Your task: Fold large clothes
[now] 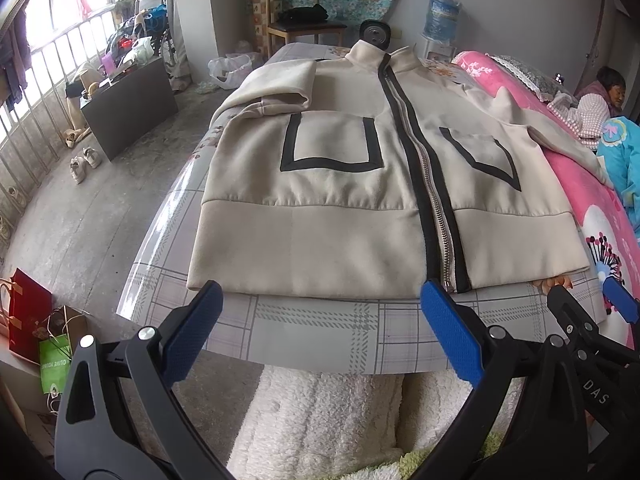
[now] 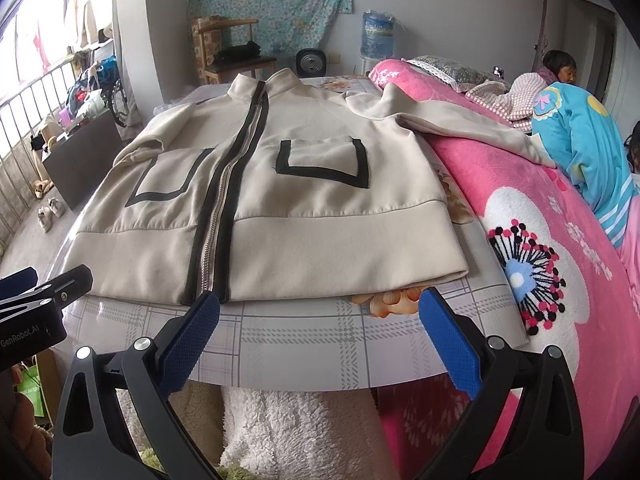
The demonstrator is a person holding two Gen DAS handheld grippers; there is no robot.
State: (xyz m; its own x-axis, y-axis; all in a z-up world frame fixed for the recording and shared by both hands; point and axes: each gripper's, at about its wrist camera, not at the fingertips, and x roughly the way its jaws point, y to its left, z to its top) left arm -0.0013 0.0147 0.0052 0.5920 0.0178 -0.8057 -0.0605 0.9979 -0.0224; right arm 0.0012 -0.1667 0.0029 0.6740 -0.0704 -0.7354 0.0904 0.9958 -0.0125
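Beige suede-like jacket (image 1: 340,200) flat on glossy plaid table (image 1: 312,328); left claw (image 1: 320,300), right claw (image 2: 320,304) spread, empty.

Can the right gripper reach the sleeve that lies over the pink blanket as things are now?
Probably yes. The right gripper is open and holds nothing, and the sleeve lies spread on top of the pink blanket with nothing over it. It must go forward and rightward.

Grey walls, concrete floor (image 1: 92,216), wooden chair (image 1: 298,20), bright railed window (image 1: 44,20)

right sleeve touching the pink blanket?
Touching. The right wrist view shows the jacket's right sleeve draped directly on the pink blanket, no gap.
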